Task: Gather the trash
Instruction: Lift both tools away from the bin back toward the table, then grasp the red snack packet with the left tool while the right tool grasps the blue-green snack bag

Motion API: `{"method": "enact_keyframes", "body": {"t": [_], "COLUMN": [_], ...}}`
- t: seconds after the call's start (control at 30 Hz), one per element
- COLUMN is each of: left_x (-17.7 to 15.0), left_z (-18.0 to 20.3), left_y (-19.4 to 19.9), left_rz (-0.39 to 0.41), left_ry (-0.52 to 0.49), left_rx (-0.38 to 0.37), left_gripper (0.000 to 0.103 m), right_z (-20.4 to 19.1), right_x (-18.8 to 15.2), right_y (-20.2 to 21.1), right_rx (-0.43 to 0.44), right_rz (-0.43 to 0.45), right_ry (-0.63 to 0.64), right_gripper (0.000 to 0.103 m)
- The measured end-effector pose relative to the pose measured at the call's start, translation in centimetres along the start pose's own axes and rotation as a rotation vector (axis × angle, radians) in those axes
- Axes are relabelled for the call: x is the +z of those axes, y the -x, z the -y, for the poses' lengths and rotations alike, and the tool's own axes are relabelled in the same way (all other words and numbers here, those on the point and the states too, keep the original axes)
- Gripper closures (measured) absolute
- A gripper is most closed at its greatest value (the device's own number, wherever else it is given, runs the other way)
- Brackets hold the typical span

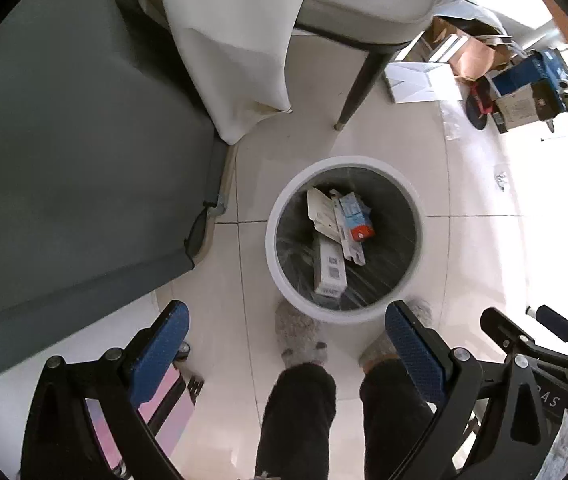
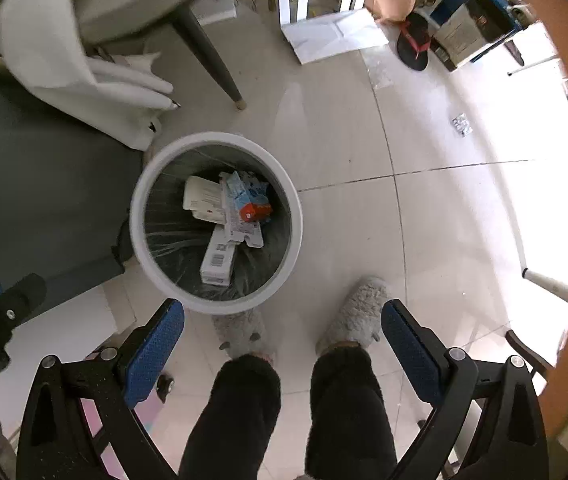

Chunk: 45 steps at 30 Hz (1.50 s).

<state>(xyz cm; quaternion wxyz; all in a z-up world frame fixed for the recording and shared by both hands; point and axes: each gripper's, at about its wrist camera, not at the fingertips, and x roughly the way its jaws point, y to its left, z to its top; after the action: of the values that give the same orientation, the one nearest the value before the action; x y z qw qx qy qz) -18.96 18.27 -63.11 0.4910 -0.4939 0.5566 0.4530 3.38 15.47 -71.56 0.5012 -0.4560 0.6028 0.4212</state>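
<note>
Boxes (image 1: 330,268) lie in the bin (image 1: 279,208), before the slippers (image 1: 300,336)

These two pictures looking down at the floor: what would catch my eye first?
The round white bin on the tiled floor, holding flattened cartons, one blue and orange. Just below it stand the person's fluffy grey slippers. Framing each view are blue-padded fingers: the left gripper and right gripper both hang open and empty.

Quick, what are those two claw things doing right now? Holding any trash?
Left gripper: open, holding nothing.
Right gripper: open, holding nothing.
The boxes lie in the bin below.
</note>
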Motion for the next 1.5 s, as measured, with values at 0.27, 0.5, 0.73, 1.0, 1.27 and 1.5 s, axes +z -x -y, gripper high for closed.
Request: {"method": "enact_keyframes", "body": {"t": [0.27, 0.5, 0.73, 1.0, 1.27, 1.5], "left_x": [-3.0, -5.6, -7.7, -7.5, -7.9, -11.7], "left_z": [1.1, 1.3, 1.7, 8.1, 25.7, 42.0], "left_y": [8.7, 16.6, 25.3, 34.6, 36.3, 32.5], "left_rz": [0.034, 0.067, 0.166, 0.385, 0.394, 0.221], "left_ry": [-0.045, -0.063, -0.081, -0.176, -0.490, -0.731], "left_rx": [-0.002, -0.003, 0.061, 0.094, 0.029, -0.113], "left_gripper": [0.003, 0.003, 0.003, 0.002, 0.002, 0.003], "right_z": [0.1, 0.5, 1.4, 9.2, 25.9, 45.2], "right_x": [-2.9, -5.9, -9.2, -11.7, -17.7, -24.8], "right_y": [10.5, 19.4, 27.6, 35.6, 38.2, 36.3], "right_rx": [0.008, 0.012, 0.100, 0.255, 0.229, 0.146], "right_rz": [0.079, 0.132, 0.195, 0.275, 0.335, 0.320], "right_ry": [0.019, -0.002, -0.032, -0.230, -0.567, -0.908], "right_gripper": [0.003, 0.003, 0.003, 0.003, 0.003, 0.003]}}
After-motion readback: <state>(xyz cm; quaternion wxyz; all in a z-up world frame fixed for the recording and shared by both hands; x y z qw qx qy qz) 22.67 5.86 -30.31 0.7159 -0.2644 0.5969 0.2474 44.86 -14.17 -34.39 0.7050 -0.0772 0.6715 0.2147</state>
